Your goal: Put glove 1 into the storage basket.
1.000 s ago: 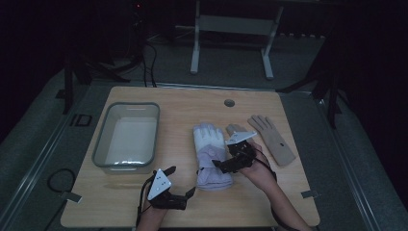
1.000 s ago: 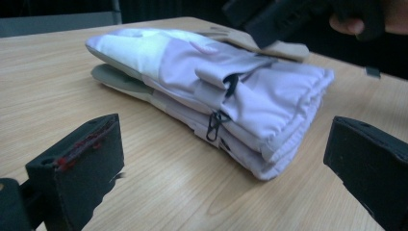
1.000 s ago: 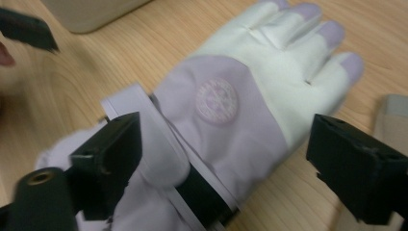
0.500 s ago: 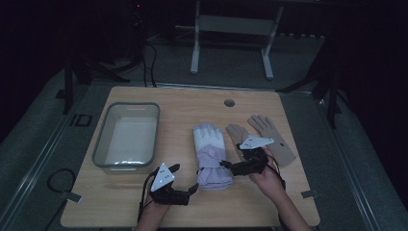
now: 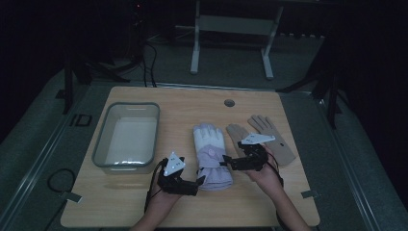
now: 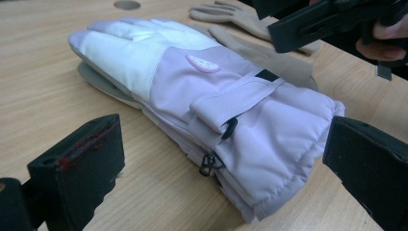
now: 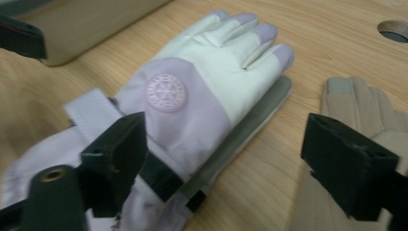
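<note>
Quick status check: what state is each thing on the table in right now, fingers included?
Lilac and white padded ski gloves: stacked, lying flat, wrist strap fastened, not gripped.
Tan knit gloves: flat on the table, side by side, untouched.
Clear plastic bin: upright, empty.
Left gripper: fingers open at the lilac cuff.
Right gripper: fingers open but just been closing, over the lilac gloves' cuff.

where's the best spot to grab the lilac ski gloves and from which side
Probably the padded cuff end of the lilac ski gloves, nearest the person. The stacked pair lies flat, fingers pointing away, and the cuff is its thickest, most open edge. The left gripper sits open at the cuff's near left corner; the right gripper, open, could take the opposite side by the strap.
</note>
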Tool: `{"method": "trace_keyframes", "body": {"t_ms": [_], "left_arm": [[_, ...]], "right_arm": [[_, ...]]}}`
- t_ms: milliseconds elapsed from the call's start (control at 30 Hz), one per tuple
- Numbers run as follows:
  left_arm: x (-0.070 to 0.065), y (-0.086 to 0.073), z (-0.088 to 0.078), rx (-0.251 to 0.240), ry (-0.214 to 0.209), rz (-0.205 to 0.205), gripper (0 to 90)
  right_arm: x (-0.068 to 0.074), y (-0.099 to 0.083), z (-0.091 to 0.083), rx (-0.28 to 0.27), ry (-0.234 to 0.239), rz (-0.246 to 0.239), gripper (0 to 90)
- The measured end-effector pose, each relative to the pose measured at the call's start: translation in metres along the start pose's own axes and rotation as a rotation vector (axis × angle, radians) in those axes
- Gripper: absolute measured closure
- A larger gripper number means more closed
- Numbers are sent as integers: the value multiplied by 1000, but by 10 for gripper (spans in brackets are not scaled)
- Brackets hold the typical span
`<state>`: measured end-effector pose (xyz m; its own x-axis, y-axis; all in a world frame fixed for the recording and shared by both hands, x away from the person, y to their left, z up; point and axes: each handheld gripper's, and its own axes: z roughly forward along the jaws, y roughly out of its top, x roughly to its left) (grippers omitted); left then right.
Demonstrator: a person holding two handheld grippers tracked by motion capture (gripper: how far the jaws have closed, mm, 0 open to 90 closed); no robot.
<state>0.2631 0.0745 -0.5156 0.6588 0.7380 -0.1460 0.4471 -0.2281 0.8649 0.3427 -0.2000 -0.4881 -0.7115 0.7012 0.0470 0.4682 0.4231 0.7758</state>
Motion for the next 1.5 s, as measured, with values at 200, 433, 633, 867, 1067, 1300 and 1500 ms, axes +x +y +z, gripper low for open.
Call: {"method": "trace_keyframes", "body": {"t_ms": [200,433,633,867,1067,1300,1500], "left_arm": [[-15,9,5,56,16,55,217],[-16,7,16,131,45,-7,340],[-12,-4,33,225,53,-54,317],[-7,-13,41,252,27,-67,317],[1,-17,45,262,-17,-105,316],[9,-21,50,270,-71,-125,317],[10,-19,51,282,-80,-124,328]], "right_arm": [[-3,8,5,1,13,24,476],[0,4,13,34,37,63,522],[-9,-7,33,112,91,159,477],[-17,-22,48,159,146,247,437],[-27,-29,57,185,216,336,437],[-32,-35,62,178,330,390,665],[-1,-24,50,156,129,146,767]]}}
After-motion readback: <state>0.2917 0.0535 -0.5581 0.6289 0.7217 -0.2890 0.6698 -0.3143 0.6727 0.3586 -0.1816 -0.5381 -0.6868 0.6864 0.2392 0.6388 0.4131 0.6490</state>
